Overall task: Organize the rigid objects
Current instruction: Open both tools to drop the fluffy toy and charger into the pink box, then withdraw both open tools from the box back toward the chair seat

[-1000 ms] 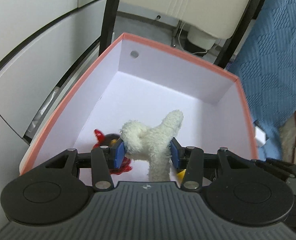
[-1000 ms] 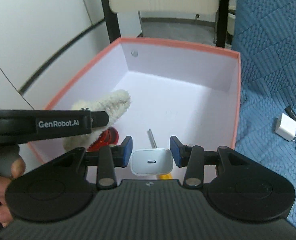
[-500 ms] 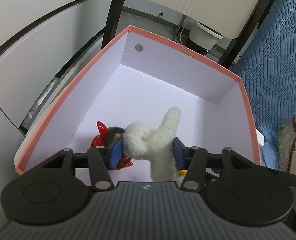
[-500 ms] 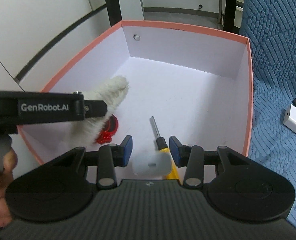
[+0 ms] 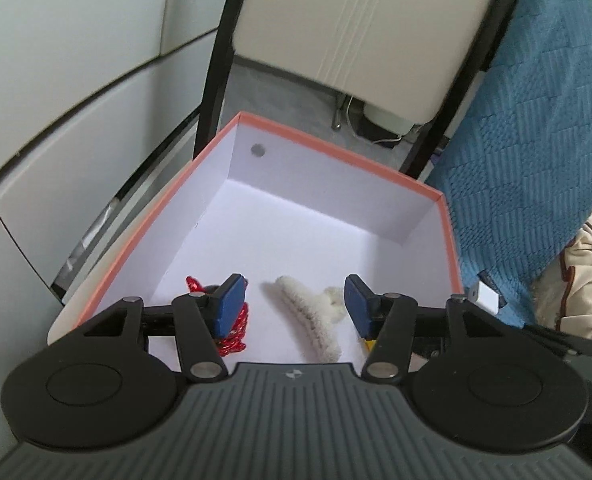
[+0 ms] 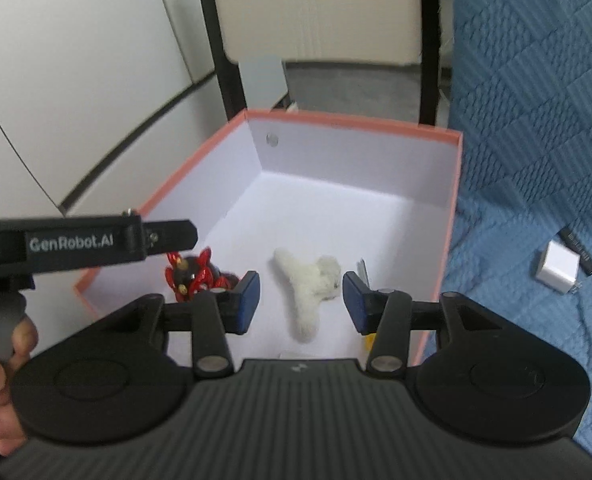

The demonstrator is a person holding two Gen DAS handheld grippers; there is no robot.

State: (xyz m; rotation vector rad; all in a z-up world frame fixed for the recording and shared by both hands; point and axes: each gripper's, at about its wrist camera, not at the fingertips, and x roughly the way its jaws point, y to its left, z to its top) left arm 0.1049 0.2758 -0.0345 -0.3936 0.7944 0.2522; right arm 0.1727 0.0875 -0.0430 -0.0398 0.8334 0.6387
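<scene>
An orange-rimmed box (image 5: 144, 228) with a white inside holds the objects. A fuzzy white hair claw (image 5: 307, 320) lies loose on its floor, below and between the fingers of my left gripper (image 5: 294, 292), which is open and holds nothing. A red and black figure (image 6: 192, 276) sits at the box's near left. My right gripper (image 6: 300, 292) hangs open above the same claw (image 6: 307, 284), also holding nothing. A screwdriver's metal shaft (image 6: 363, 270) and yellow handle (image 6: 369, 340) peek out by its right finger. The left gripper's body (image 6: 96, 240) crosses the right wrist view.
A blue quilted blanket (image 6: 535, 120) lies right of the box, with a white charger (image 6: 555, 272) and a black stick (image 6: 579, 250) on it. Black chair legs (image 5: 216, 64) and a cream seat stand behind. A white cabinet is at left. A hand (image 6: 0, 360) grips the left handle.
The left gripper let go of the fuzzy claw, which now lies flat on the box floor. Both grippers rose. The small white charger under the right gripper has dropped out of view.
</scene>
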